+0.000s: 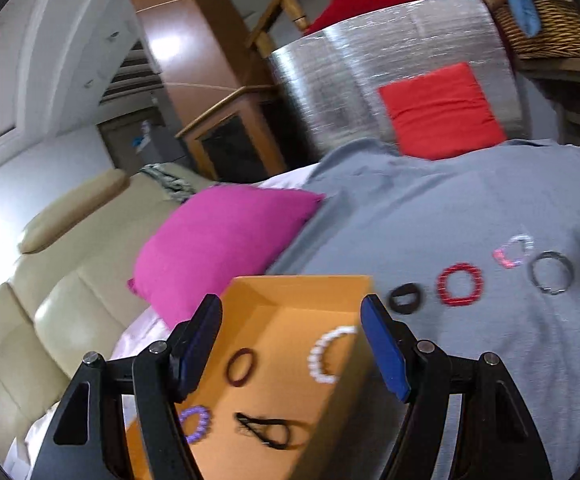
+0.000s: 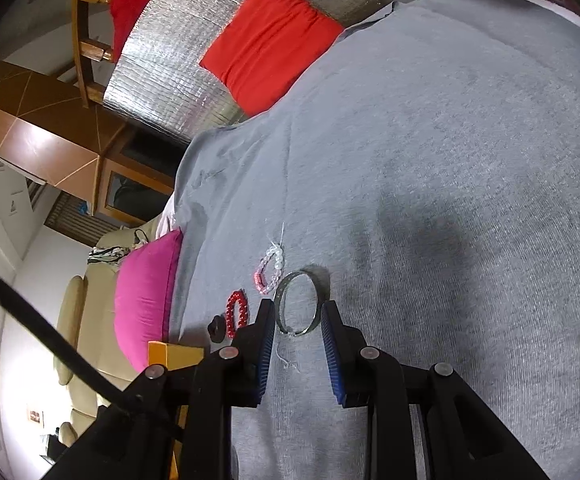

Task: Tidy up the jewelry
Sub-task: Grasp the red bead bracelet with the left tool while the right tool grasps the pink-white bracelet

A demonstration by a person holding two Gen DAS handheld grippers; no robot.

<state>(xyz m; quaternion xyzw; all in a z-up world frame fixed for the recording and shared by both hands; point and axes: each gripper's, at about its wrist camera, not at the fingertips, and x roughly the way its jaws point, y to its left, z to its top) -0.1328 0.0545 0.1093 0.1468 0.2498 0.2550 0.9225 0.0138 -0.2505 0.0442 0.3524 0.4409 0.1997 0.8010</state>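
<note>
An orange box lies on a grey cloth. Inside are a white bead bracelet, a dark red band, a purple bracelet and a black tie. My left gripper is open and empty above the box. On the cloth to the right lie a black ring, a red bead bracelet, a pink-clear bracelet and a silver bangle. My right gripper is open, fingers either side of the silver bangle, not holding it.
A magenta pillow lies left of the box, beside a cream sofa. A red cushion leans on a silver foil panel at the back. A wicker basket stands at the far right.
</note>
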